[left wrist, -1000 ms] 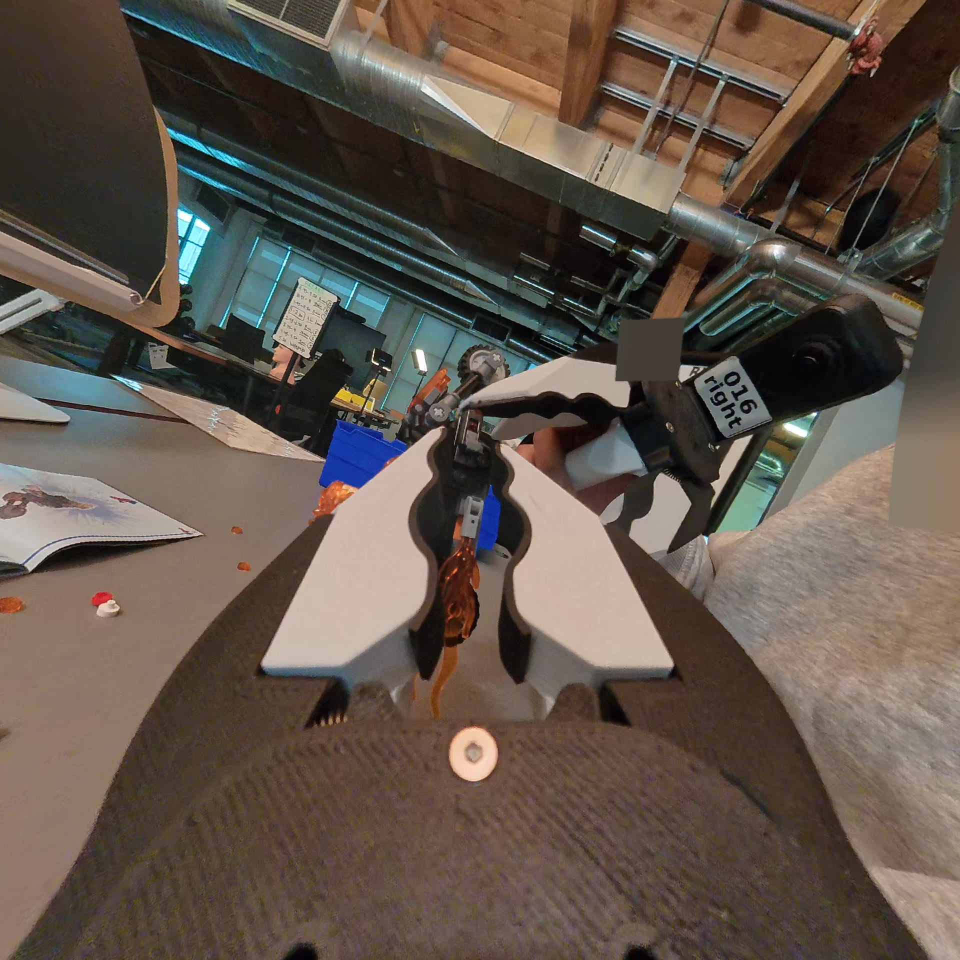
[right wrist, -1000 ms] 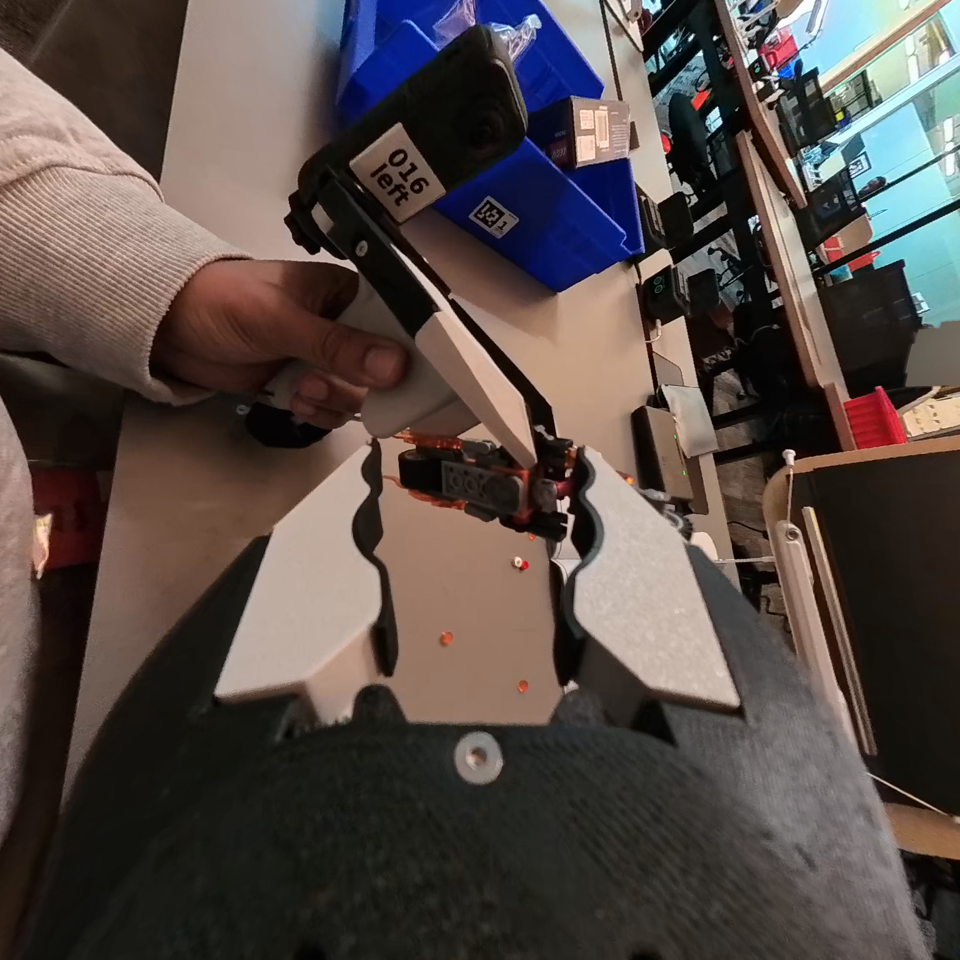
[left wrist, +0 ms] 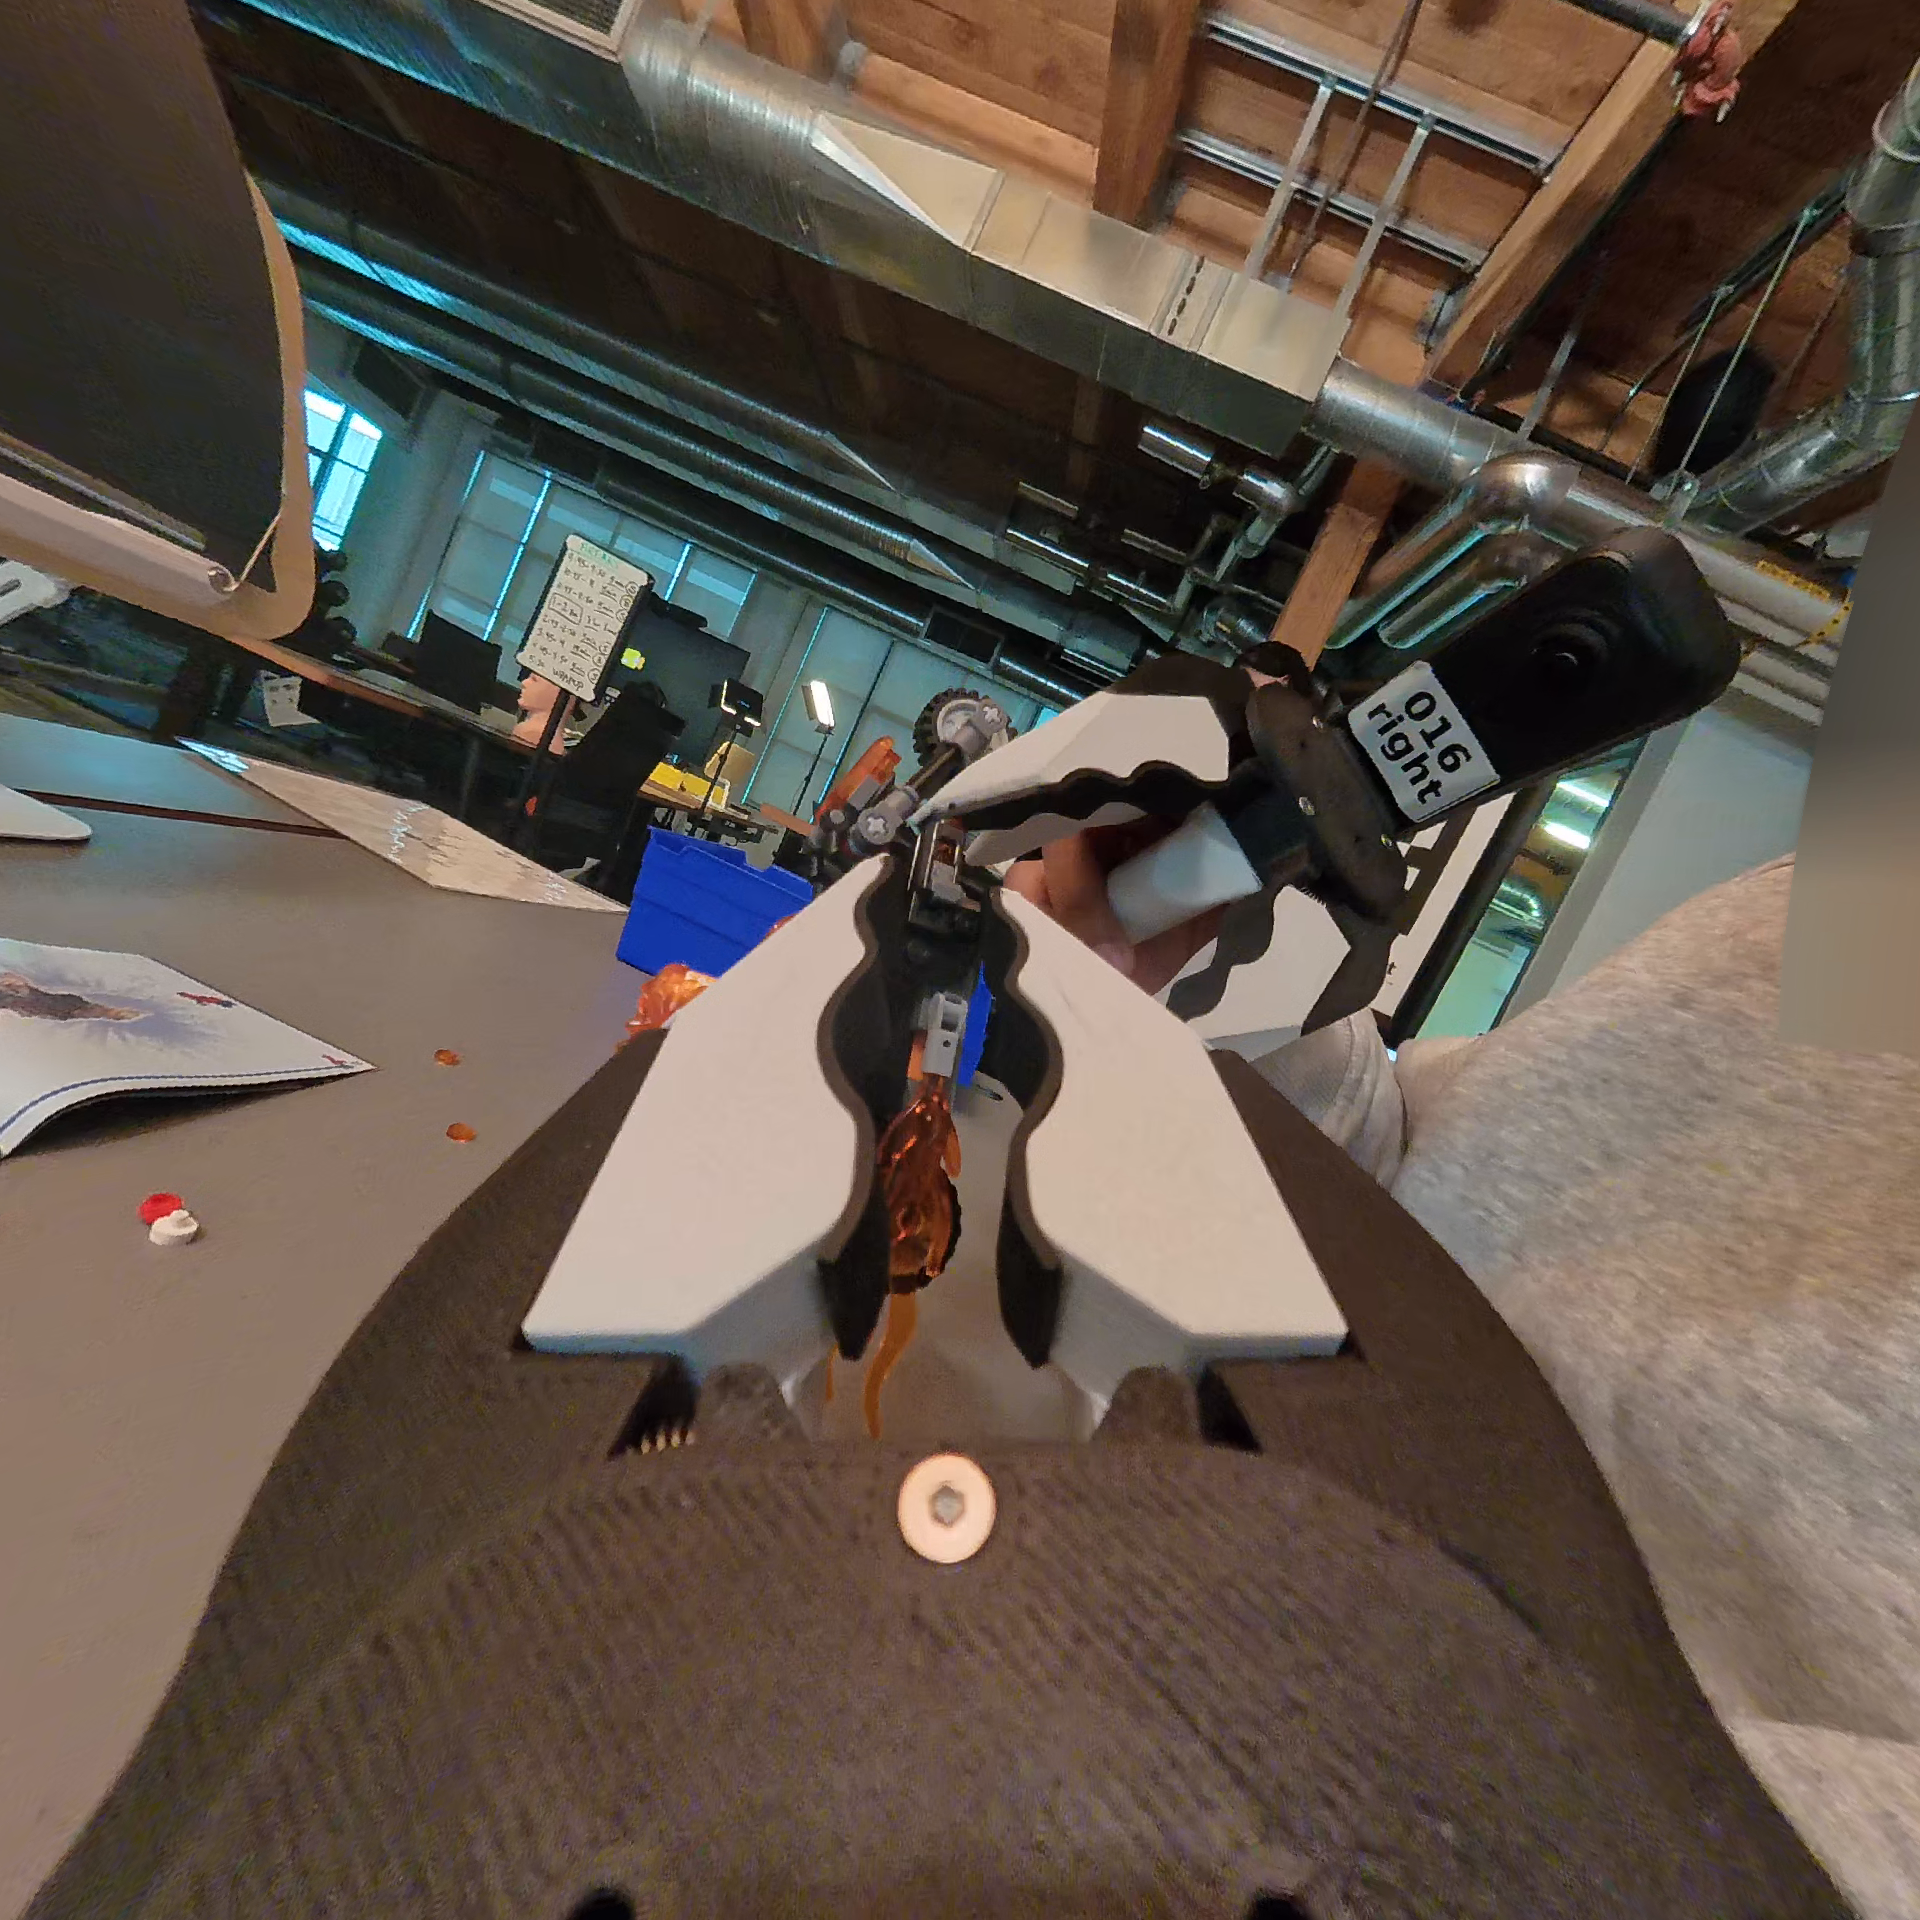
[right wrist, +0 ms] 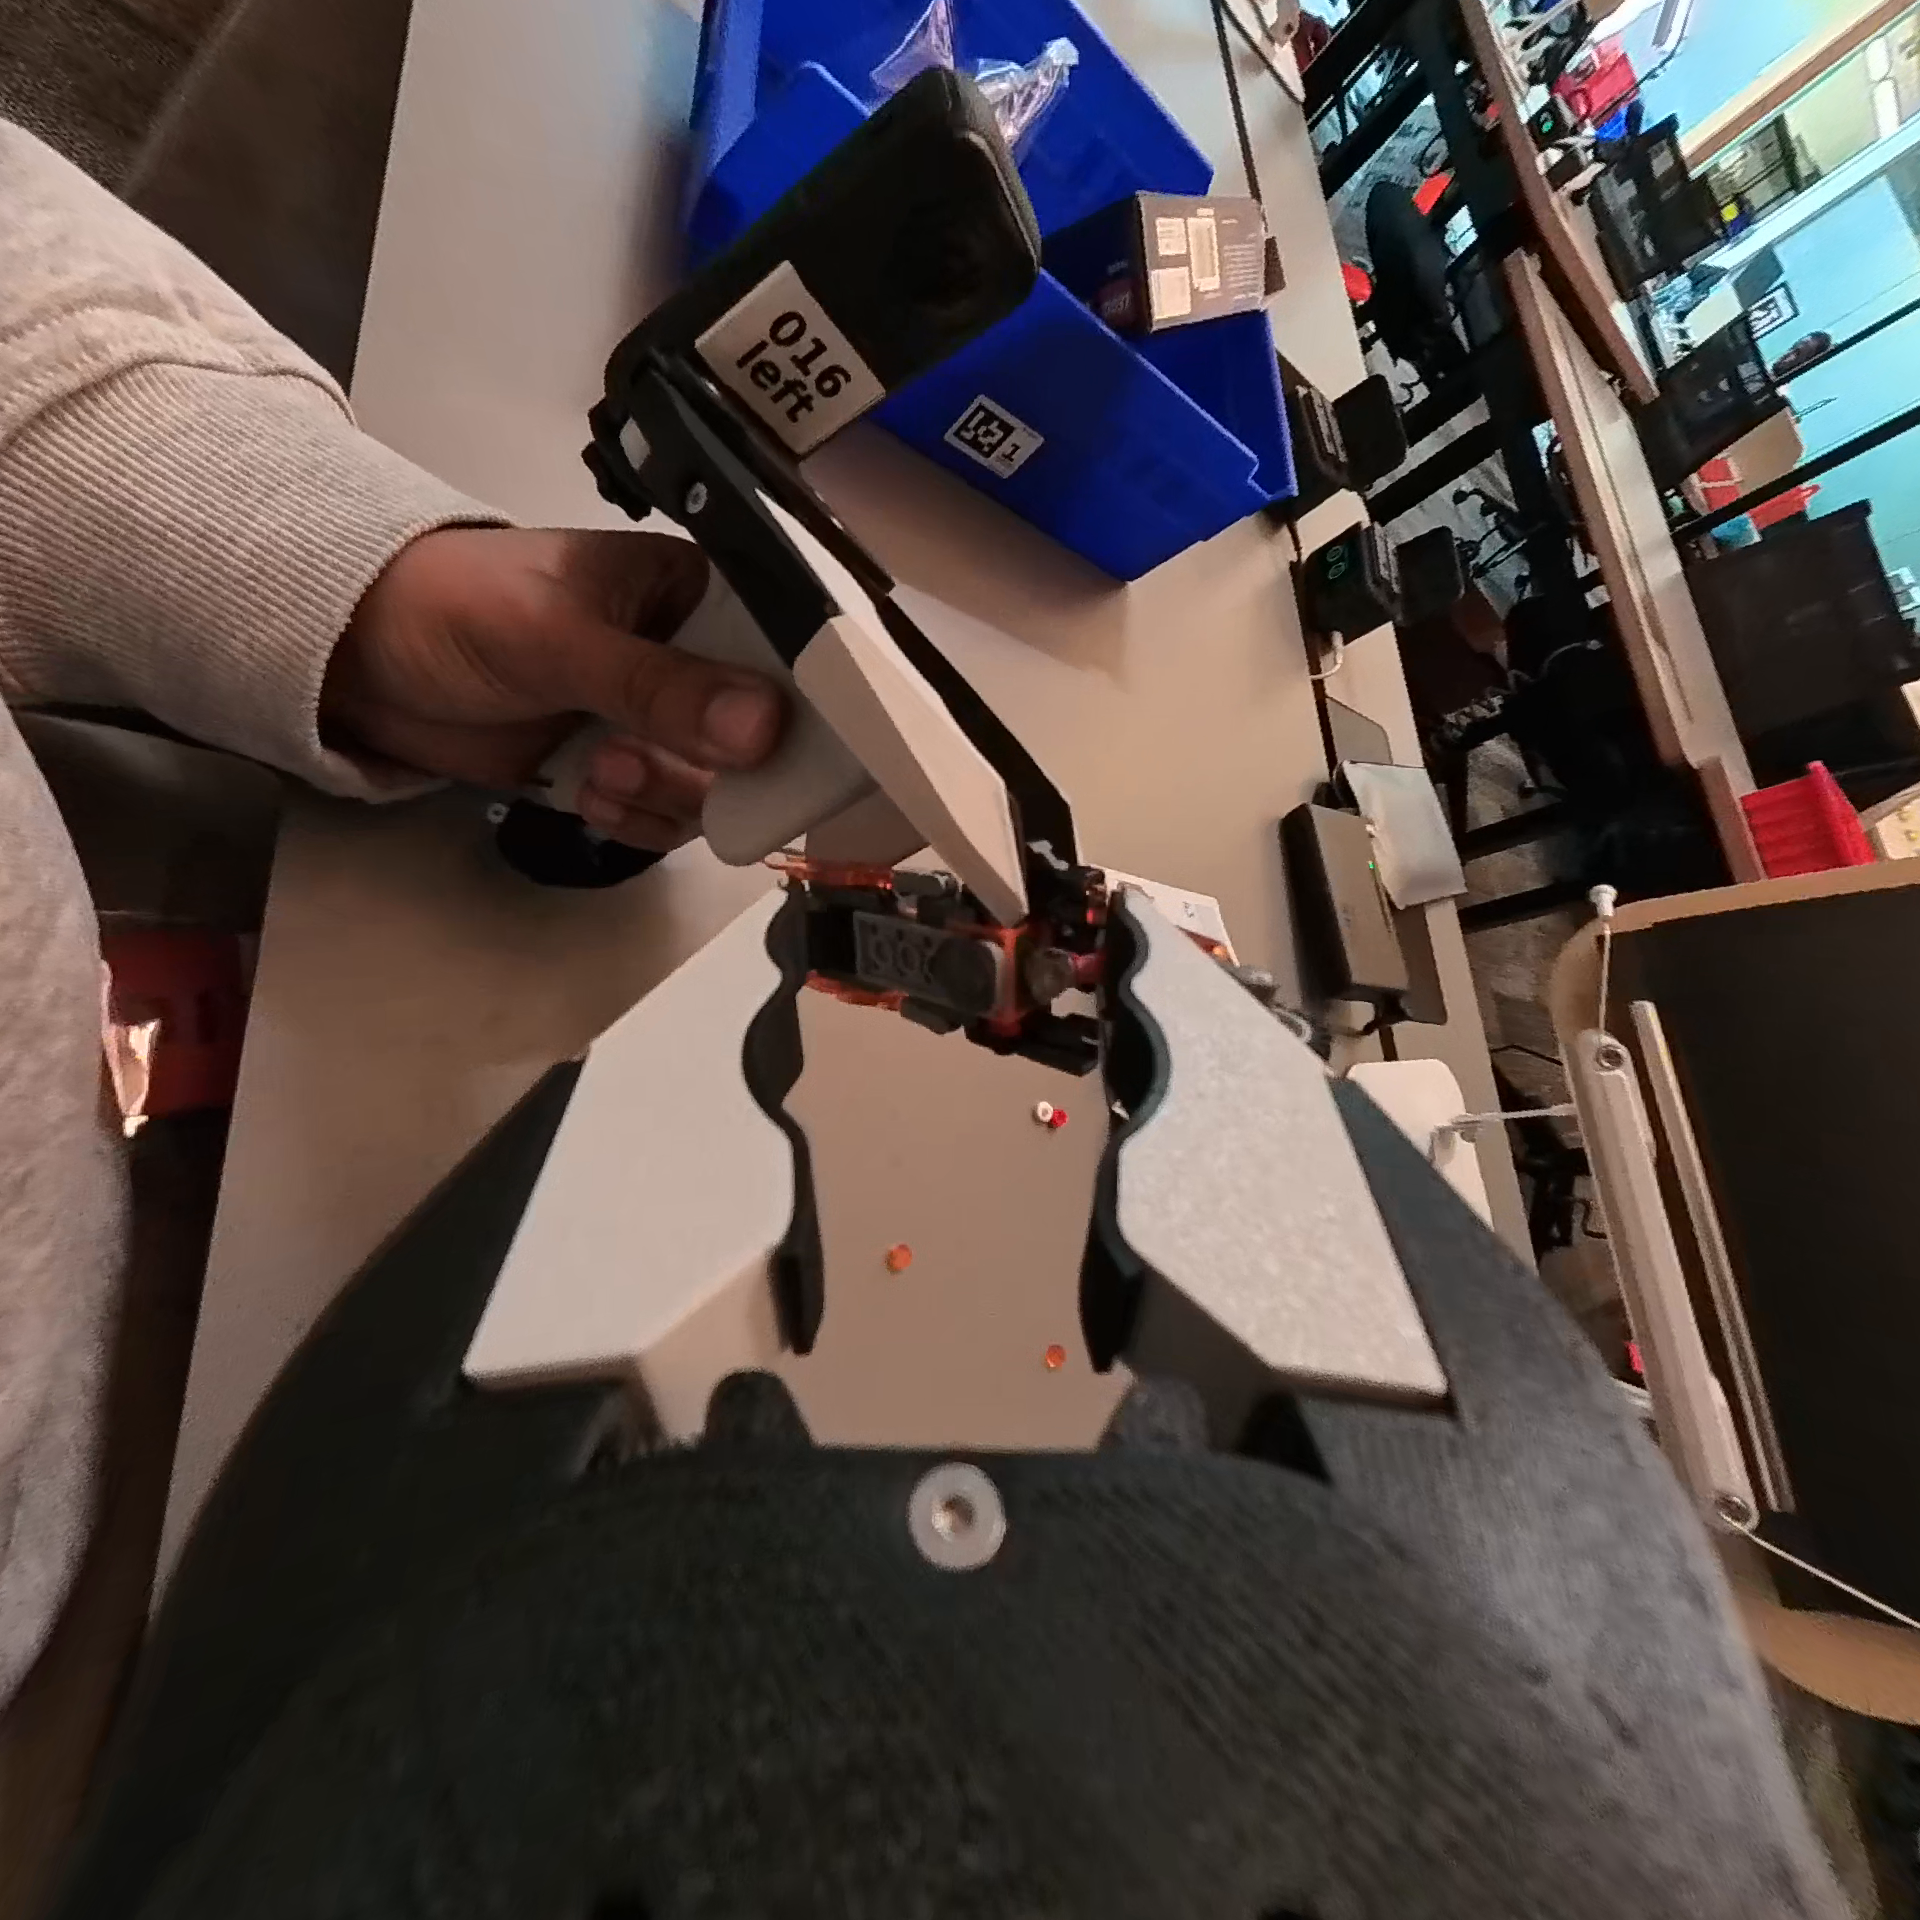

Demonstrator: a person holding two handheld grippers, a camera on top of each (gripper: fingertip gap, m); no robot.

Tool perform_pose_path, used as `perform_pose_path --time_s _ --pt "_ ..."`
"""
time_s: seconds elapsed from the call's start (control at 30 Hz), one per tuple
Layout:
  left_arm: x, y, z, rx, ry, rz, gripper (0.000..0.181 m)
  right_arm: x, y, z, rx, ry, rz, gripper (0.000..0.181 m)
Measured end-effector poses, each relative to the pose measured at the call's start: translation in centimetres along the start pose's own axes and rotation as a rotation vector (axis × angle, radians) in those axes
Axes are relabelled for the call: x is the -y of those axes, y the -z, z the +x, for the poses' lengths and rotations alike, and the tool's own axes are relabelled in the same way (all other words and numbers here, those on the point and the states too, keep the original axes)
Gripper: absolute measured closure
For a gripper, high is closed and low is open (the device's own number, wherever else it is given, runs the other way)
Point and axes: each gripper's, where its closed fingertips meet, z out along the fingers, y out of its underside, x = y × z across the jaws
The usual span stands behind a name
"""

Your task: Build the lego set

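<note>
The left gripper (left wrist: 930,883) is clamped on the lego model (left wrist: 920,1164), its two white fingers (left wrist: 748,1122) pinching the dark body of the build, with a translucent orange flame piece trailing back between them toward the camera. The model is held up off the table (left wrist: 260,1299), tilted away, a small grey wheel (left wrist: 956,717) poking out at its far end.

From the right wrist view, the same model (right wrist: 935,961) sits right at the tips of the right gripper (right wrist: 945,935): dark grey and black bricks with orange-red trim, spanning the gap between the two fingertips. The right gripper's fingers are spread wide, with bare table showing between them; whether the tips actually press on the model cannot be told from here. In the left wrist view the right gripper (left wrist: 940,816) comes in from the right, its white tip meeting the top of the build.

A hand (right wrist: 540,675) in a grey sleeve (right wrist: 177,468) grips the left gripper's handle. On the table lie loose bits: a red stud and a white stud (left wrist: 166,1221) touching each other, and two small orange studs (right wrist: 899,1257) well apart. An instruction booklet (left wrist: 135,1018) lies open at the left, and blue bins (right wrist: 1091,416) stand farther back on the table.
</note>
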Motion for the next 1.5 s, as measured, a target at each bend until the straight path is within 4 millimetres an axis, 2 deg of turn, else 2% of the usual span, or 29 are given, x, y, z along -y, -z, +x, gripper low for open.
perform_pose_path --time_s 0.2,0.53,1.23,1.5 --pt "0.1 0.1 0.0 -0.004 0.01 0.009 0.169 0.6 0.4 0.5 -0.043 -0.005 0.031 0.126" --pt "0.2 0.2 -0.1 -0.004 0.018 0.016 0.169 0.4 0.3 -1.1 -0.022 -0.029 0.036 0.126" --pt "0.1 0.1 0.0 -0.006 0.015 0.011 0.169 0.1 0.0 -0.5 -0.043 -0.011 0.018 0.116" --pt "0.3 0.2 -0.1 -0.004 0.02 0.019 0.169 0.5 0.4 0.0 -0.086 0.002 0.034 0.118"
